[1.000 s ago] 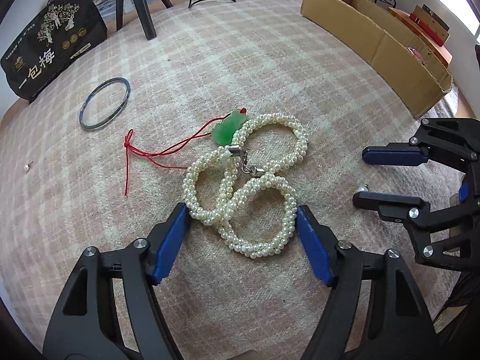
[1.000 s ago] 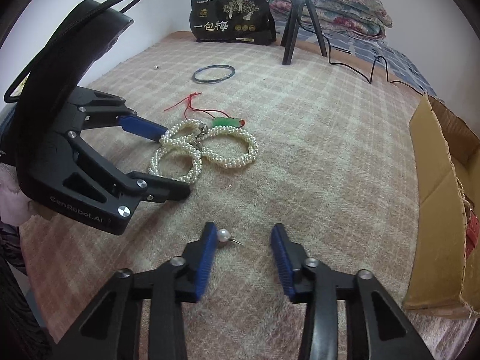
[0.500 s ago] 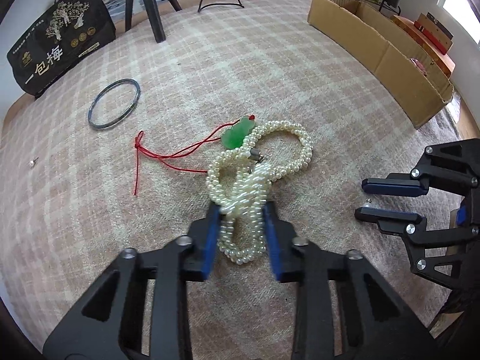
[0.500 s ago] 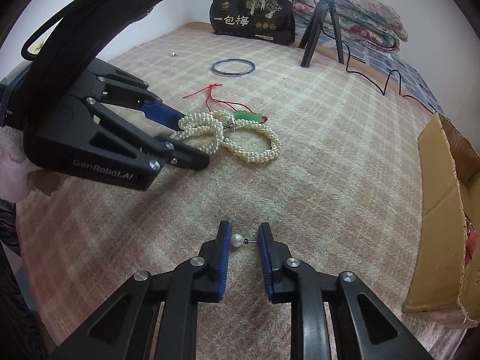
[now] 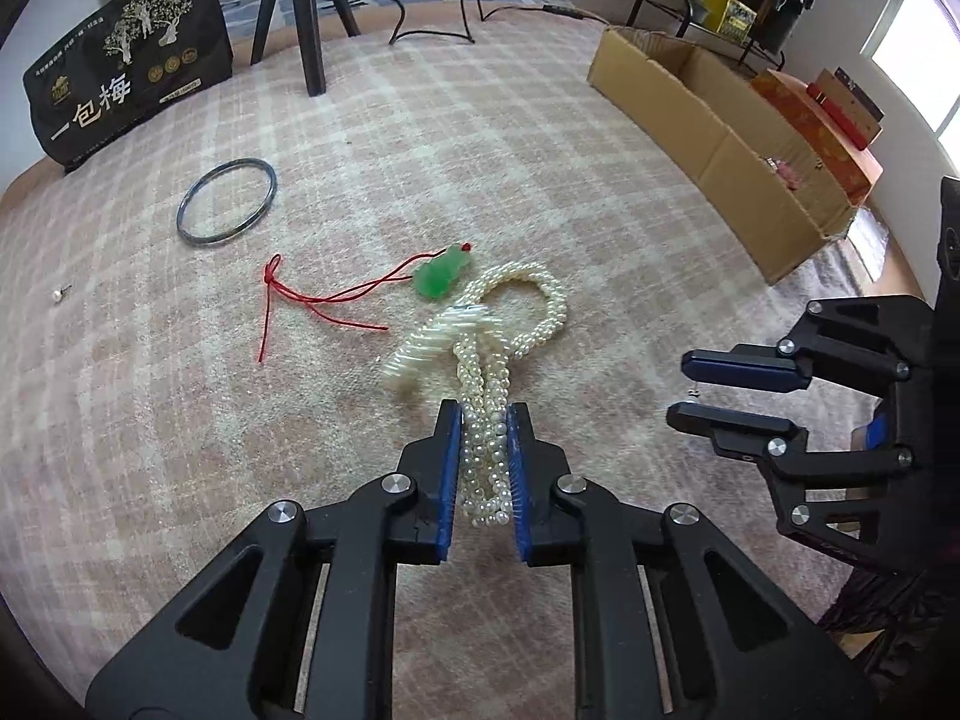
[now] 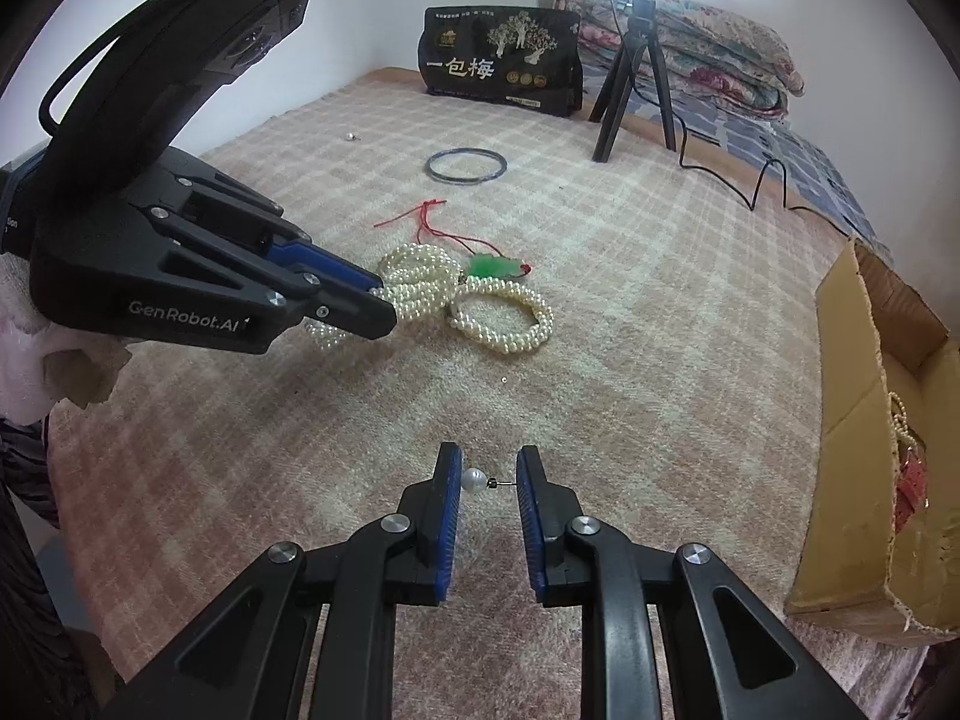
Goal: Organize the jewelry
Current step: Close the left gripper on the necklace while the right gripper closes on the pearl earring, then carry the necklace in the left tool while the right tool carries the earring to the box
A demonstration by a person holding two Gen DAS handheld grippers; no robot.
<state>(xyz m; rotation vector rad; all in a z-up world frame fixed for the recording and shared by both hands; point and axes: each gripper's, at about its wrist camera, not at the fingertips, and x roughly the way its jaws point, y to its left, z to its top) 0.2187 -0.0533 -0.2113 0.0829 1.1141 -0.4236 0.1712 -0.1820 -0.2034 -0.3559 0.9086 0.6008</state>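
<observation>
My left gripper (image 5: 485, 420) is shut on the near loops of a white pearl necklace (image 5: 483, 384) and lifts that end off the checked blanket; the far loop (image 6: 510, 318) still lies down. A green jade pendant (image 5: 442, 274) on a red cord (image 5: 306, 300) lies just behind it. My right gripper (image 6: 487, 468) is shut on a pearl stud earring (image 6: 474, 477), pearl against the left pad, pin touching the right pad. It also shows in the left wrist view (image 5: 678, 387).
A dark bangle (image 5: 227, 202) and a second small pearl earring (image 5: 58, 295) lie far left. A cardboard box (image 5: 720, 126) with jewelry inside stands at the right. A black bag (image 5: 126, 78) and a tripod (image 5: 303, 6) stand at the back.
My left gripper closed on the pearl necklace and began lifting and pulling its near loops. My right gripper closed around the pearl earring and raised it off the blanket.
</observation>
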